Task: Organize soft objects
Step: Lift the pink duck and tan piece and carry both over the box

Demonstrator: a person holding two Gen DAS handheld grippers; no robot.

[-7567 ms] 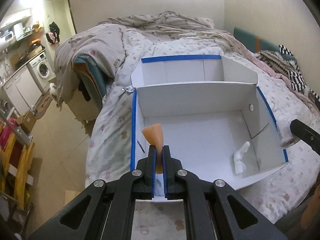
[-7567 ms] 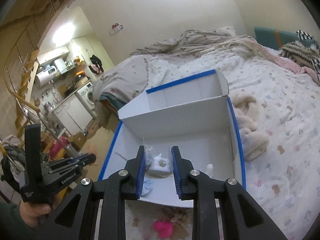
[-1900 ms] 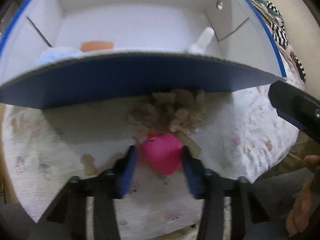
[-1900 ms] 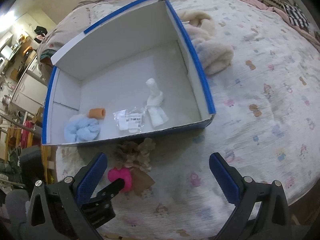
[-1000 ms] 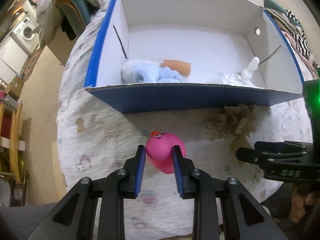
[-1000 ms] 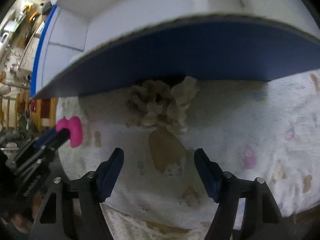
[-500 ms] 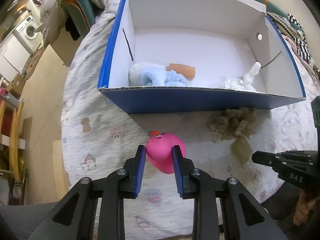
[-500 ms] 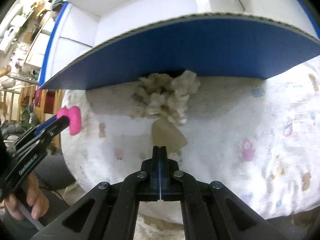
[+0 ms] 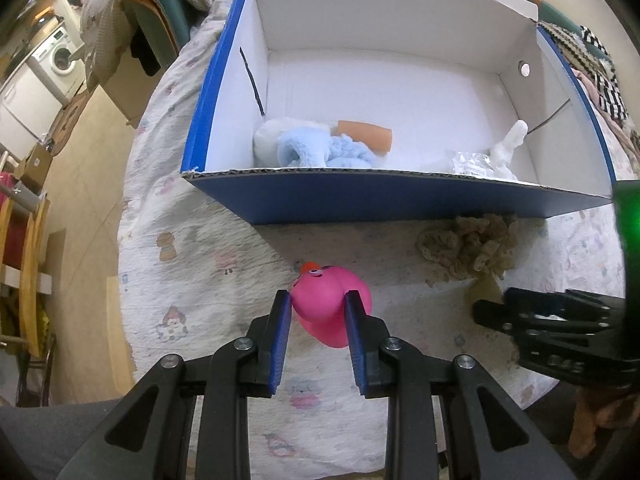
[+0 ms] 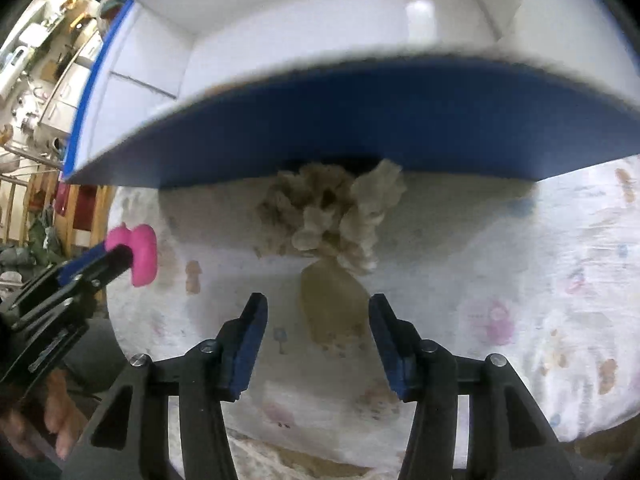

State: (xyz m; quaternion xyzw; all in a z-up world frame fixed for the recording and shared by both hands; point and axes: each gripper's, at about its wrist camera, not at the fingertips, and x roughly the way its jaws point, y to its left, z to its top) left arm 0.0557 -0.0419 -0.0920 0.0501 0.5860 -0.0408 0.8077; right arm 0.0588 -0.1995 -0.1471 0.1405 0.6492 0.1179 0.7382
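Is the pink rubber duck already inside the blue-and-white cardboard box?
No. The pink rubber duck is clamped in the left gripper above the bedsheet, in front of the blue-and-white cardboard box.

Left gripper (image 9: 318,312) jaws clamped, pointing steeply down; right gripper (image 10: 318,320) jaws just opening, empty.

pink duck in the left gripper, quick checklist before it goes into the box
1. Grip: left gripper pads press both sides of the pink duck: ok.
2. Duck clear of the bedspread: cannot tell.
3. Landing room: bare floor in the middle of the box: ok.
4. Near box wall lies between duck and floor, needs a lift over: not ok yet.
5. Right gripper off to the side, jaws just reopened, empty, over the beige sponge: ok.
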